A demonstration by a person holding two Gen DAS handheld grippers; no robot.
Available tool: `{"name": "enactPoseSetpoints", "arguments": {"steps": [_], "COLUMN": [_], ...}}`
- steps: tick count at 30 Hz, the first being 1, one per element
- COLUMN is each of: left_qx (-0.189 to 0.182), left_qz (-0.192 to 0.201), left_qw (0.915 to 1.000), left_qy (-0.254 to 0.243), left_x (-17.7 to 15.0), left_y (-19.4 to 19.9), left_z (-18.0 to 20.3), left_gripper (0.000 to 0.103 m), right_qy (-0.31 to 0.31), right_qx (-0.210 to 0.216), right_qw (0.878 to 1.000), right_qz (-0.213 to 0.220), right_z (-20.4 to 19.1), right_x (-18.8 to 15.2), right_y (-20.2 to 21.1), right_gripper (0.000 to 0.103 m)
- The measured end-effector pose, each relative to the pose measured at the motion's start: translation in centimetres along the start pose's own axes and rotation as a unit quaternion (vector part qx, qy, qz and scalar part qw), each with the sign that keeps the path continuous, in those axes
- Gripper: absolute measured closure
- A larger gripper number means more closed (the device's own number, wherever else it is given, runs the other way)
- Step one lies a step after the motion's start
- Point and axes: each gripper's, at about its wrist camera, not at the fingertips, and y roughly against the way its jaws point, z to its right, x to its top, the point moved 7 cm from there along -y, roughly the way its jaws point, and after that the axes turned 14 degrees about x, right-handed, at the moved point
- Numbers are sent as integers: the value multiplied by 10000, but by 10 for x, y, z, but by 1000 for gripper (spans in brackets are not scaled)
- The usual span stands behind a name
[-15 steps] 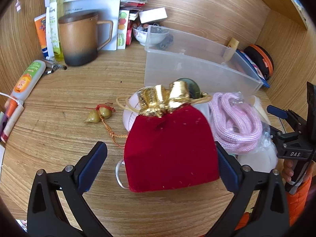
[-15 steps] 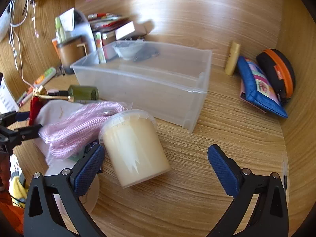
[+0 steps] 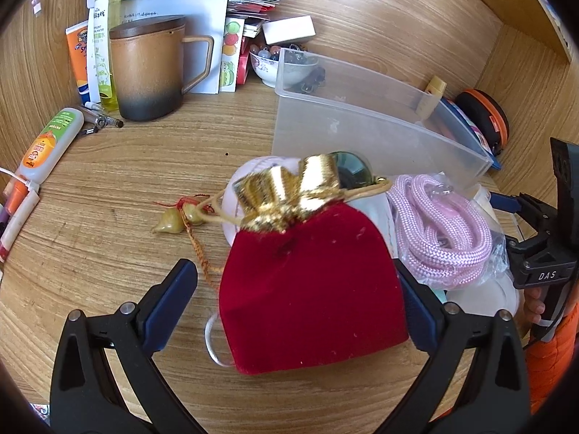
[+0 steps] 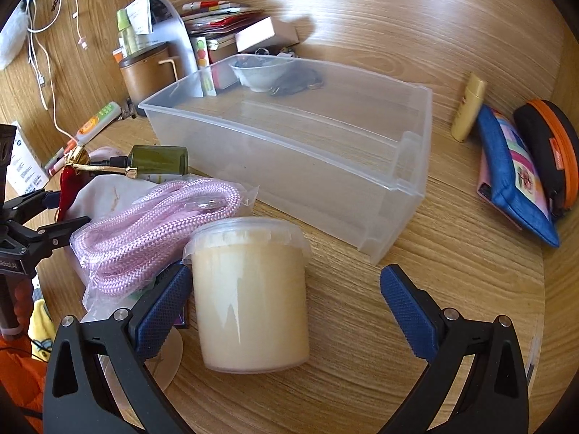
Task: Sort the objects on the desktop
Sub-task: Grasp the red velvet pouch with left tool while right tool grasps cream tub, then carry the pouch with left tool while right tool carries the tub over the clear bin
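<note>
The left gripper [image 3: 296, 303] has its 2 blue, textured pads spread wide on either side of a red velvet drawstring pouch [image 3: 311, 289] with a crinkled gold foil collar; whether the right pad touches the pouch cannot be told. The pouch lies on the desk [image 3: 126, 188], a surface of pale wood grain. The right gripper [image 4: 286, 307] is likewise wide apart around a cylindrical, translucent plastic tub [image 4: 249, 293] of cream-coloured contents lying on its side, its left pad just beside the tub wall. Between pouch and tub sits a coil of pink braided rope [image 4: 155, 224] in clear film. Beyond them stands a long, frosted plastic bin [image 4: 307, 148], rectangular. A brown ceramic mug [image 3: 148, 72] stands at the back, against wood-panelled walls.
</note>
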Motion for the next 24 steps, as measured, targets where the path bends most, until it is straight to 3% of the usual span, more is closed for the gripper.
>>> {"name": "enactPoseSetpoints", "arguments": {"steps": [3, 8, 15, 24], "left_qx": [19, -152, -190, -188], "left_qz": [58, 81, 170, 311], "left_qw": [10000, 9998, 9996, 9991], "left_qy": [-12, -92, -138, -234], "left_x": [2, 2, 2, 4], "left_y": [-1, 0, 2, 9], "left_z": [0, 6, 10, 10], "left_gripper": [0, 19, 24, 39], "right_qy": [75, 68, 24, 8], "right_qx": [64, 310, 655, 265], "right_qw": [9999, 9993, 9976, 9996], "right_qz": [-94, -219, -239, -79], "right_z": [-1, -4, -11, -8], "right_x": [3, 4, 7, 8], "right_y": [-4, -10, -16, -7], "right_gripper": [2, 11, 37, 37]}}
